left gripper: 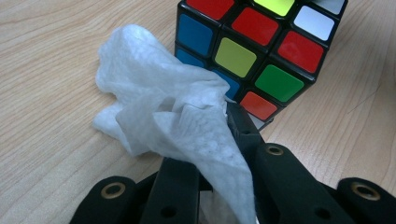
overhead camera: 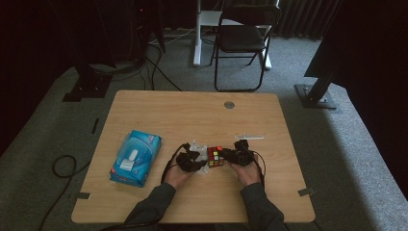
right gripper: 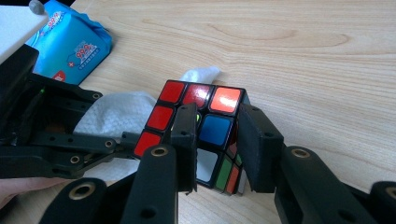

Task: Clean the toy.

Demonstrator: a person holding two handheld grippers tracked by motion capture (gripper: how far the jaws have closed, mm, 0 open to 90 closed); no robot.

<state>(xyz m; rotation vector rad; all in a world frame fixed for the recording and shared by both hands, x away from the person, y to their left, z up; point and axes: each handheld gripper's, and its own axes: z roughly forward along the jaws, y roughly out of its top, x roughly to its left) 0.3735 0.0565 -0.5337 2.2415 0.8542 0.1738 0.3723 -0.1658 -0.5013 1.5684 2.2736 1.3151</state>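
A scrambled Rubik's cube [overhead camera: 215,156] sits on the wooden table [overhead camera: 192,110], near its front middle. My left gripper [overhead camera: 193,161] is shut on a crumpled white wipe [left gripper: 173,112], which rests against the cube's [left gripper: 252,51] blue-and-green side. One left jaw is hidden under the wipe. From the other side, my right gripper [right gripper: 219,135] has its jaws closed on a lower corner of the cube [right gripper: 201,98]. Beyond the cube in the right gripper view lie the wipe [right gripper: 116,114] and the left gripper [right gripper: 70,140].
A blue pack of wet wipes [overhead camera: 135,156] lies at the table's left front, also seen as the blue pack [right gripper: 70,46] in the right gripper view. A round grey grommet [overhead camera: 229,104] sits near the far edge. A black folding chair [overhead camera: 243,38] stands behind the table.
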